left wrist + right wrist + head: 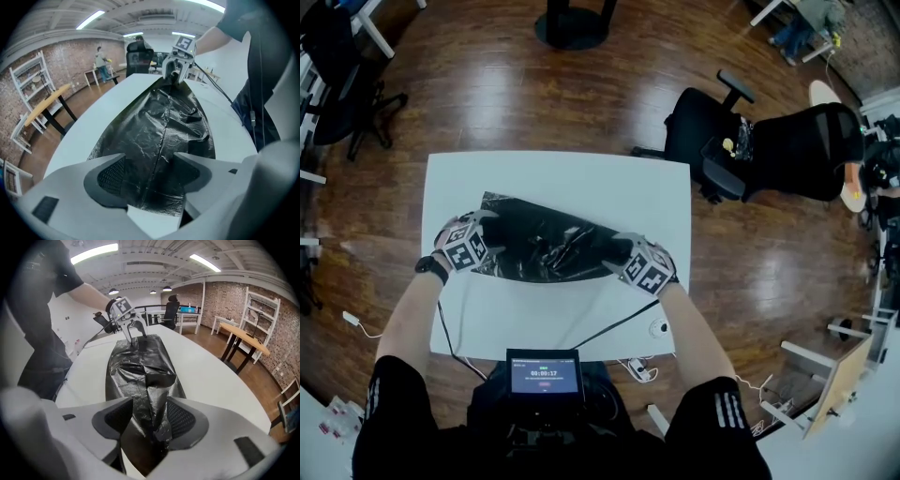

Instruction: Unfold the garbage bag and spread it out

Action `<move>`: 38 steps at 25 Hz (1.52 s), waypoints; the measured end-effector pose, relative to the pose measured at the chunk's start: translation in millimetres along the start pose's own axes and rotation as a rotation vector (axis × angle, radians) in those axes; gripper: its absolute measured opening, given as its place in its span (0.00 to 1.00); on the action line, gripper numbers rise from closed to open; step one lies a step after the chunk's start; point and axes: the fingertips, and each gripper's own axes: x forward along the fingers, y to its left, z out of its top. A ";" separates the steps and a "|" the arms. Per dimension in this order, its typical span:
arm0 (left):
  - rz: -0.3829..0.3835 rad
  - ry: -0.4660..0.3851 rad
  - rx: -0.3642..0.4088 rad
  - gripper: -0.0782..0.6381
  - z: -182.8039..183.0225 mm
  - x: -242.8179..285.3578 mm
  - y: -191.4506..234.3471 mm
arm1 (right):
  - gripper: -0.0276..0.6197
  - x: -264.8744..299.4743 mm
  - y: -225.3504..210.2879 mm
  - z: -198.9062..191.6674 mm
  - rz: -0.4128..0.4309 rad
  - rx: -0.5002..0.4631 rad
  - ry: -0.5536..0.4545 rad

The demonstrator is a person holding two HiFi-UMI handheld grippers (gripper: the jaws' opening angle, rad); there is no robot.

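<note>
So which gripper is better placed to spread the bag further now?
Right, most likely. The right gripper has a bunched fold of the garbage bag pinched in its jaws and can pull outward; the left gripper stands open over the bag's flat end, gripping nothing.

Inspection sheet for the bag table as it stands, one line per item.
Surface: white table.
Job's things: black garbage bag, crumpled, partly spread, lying between both grippers.
Clutter: small white round object near the front right edge.
Grippers: left gripper open, bag end beneath the jaws; right gripper shut on a bunched fold.
Cables: black cable crossing the front edge.
Surroundings: wood floor; black office chair to the right.
</note>
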 end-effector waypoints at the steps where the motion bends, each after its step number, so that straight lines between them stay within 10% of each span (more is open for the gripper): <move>1: -0.004 0.001 -0.002 0.57 -0.3 -0.3 2.1 | 0.44 4.7 -0.3 -5.8 0.008 0.001 0.020; 25: -0.043 0.014 -0.061 0.73 -7.6 -1.5 17.6 | 0.73 30.4 -7.7 -9.7 0.020 -0.042 0.065; 38: 0.116 -0.192 -0.072 0.72 21.7 -59.2 17.5 | 0.73 -36.0 -10.7 53.3 -0.141 0.067 -0.218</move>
